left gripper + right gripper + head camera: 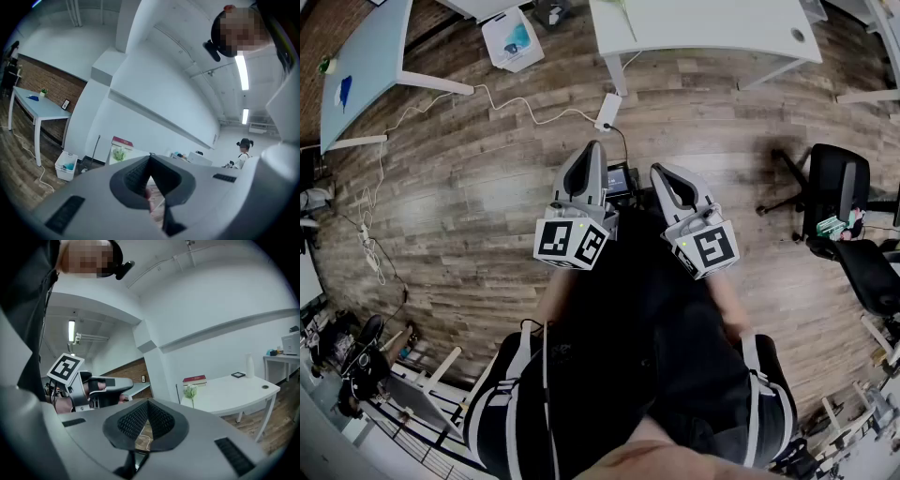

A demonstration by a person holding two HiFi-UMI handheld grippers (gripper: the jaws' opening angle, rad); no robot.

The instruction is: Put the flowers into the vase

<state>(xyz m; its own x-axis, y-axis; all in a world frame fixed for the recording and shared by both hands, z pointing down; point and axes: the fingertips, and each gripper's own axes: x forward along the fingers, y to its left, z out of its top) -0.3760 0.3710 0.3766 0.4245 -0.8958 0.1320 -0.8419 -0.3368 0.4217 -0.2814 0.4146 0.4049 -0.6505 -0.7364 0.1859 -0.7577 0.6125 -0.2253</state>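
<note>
Wood floor [487,187] runs up to a white counter [234,392]. Only the right gripper view shows the flowers [190,391] clearly, at the counter's left end just beside a red book [194,379], with a tall white vase [250,365] farther right on the counter. The head view shows the left hand-held gripper [591,155] and right hand-held gripper [664,176] side by side, well short of the counter. Both have their jaws pressed together on nothing.
</note>
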